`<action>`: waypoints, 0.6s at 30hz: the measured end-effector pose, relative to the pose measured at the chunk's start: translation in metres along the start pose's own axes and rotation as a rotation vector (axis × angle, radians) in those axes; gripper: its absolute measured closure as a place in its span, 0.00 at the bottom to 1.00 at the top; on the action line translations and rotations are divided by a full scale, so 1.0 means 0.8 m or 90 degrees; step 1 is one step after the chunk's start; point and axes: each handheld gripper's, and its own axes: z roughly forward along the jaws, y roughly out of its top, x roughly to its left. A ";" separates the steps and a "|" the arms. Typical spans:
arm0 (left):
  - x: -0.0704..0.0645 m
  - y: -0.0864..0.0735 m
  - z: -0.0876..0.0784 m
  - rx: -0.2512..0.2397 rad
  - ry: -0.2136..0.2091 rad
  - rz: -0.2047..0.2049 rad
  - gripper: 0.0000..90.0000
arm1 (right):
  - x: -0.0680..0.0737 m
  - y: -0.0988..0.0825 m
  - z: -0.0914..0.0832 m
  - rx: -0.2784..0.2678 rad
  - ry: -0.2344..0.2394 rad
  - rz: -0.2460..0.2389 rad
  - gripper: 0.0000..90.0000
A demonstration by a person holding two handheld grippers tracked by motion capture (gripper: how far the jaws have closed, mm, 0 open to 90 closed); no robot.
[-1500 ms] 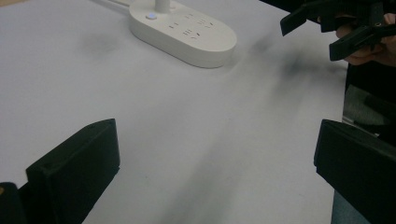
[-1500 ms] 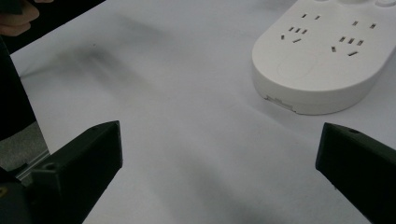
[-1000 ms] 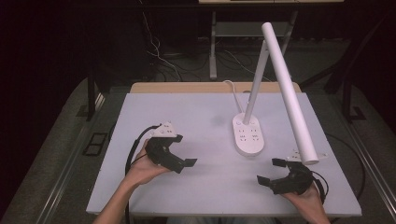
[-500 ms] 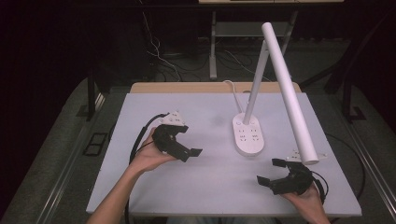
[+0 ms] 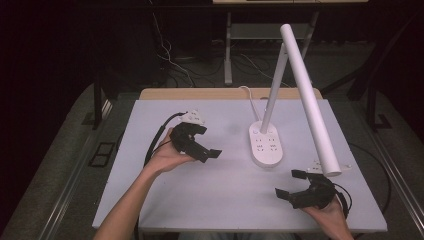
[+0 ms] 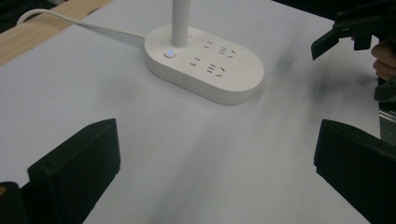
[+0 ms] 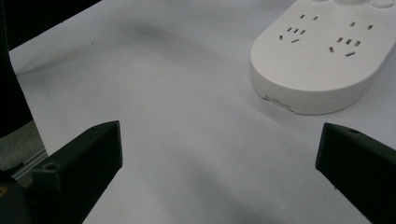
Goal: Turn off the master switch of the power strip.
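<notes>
From the high view, I am holding the left gripper (image 5: 200, 146) just left of the frame's centre, its jaws spread and gripping nothing, aimed toward the white oval plastic lamp base with socket holes (image 5: 266, 143), which is sitting on the pale grey desk (image 5: 150, 200) slightly right of centre. The white tubular lamp head (image 5: 310, 95) is slanting down from the upper middle toward the lower right. My right gripper (image 5: 292, 186) is resting at the lower right, jaws also wide apart and empty.

In the left gripper view, the lamp base (image 6: 205, 63) is lying in the upper middle, well beyond the parted jaws, and a small round lit button (image 6: 171, 54) is glowing beside the white upright stem (image 6: 180, 21).

In the right gripper view, the lamp base (image 7: 322, 60) is filling the upper right corner, again ahead of open jaws.

I am judging this as the approach step: I am reaching for the lamp. Next I am needing to carry the left gripper forward and bring one jaw tip down squarely on that button, without nudging the base.
</notes>
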 end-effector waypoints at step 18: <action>0.020 0.021 0.020 0.010 0.008 0.001 0.00 | 0.000 0.000 -0.001 -0.005 -0.001 0.001 0.00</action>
